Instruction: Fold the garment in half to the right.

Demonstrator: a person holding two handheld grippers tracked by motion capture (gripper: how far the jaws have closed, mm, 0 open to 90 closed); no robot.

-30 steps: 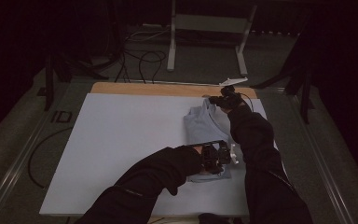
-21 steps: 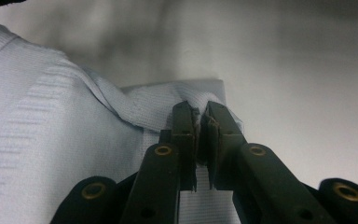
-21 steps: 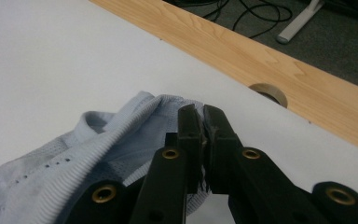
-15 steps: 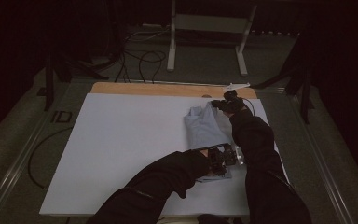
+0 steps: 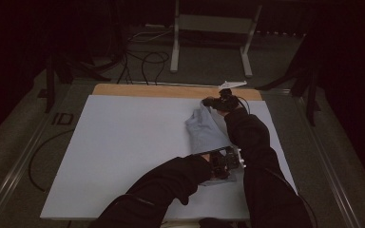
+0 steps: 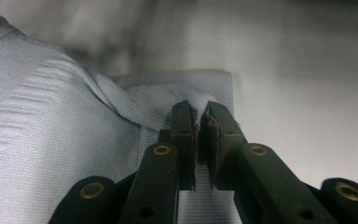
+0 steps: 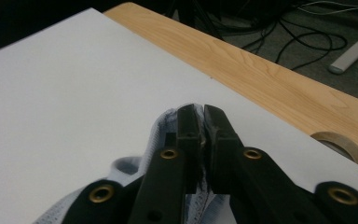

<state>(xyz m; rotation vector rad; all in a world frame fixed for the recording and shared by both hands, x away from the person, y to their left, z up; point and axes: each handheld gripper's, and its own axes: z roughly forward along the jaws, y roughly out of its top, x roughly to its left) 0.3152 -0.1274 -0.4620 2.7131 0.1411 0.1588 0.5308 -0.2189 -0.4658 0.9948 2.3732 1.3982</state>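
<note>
Item: pale blue-grey cloth (image 5: 208, 135), one piece, lying right of centre on the white sheet (image 5: 123, 156) that covers the desk (image 5: 166, 90). Item: my left gripper (image 5: 224, 167), at the near end of the cloth; in the left gripper view its fingers (image 6: 182, 122) are pinched nearly together on a fold of ribbed fabric, with a hemmed edge just beyond them. Item: my right gripper (image 5: 207, 102), at the far end; in the right gripper view its fingers (image 7: 187, 122) clamp a bunched edge of the same cloth, and have just eased a touch without letting the fabric go. Change noted: against the earlier high views the cloth reads longer and narrower, its far end now drawn up and leftward off the sheet, its near end drawn closer to me. Judgement: the piece is being stretched between both grips, likely ahead of a fold or a lay-flat; neither is done yet. Sundry: tape roll (image 7: 342, 145) on the bare wood; cables (image 5: 145, 59) on the floor beyond.
</note>
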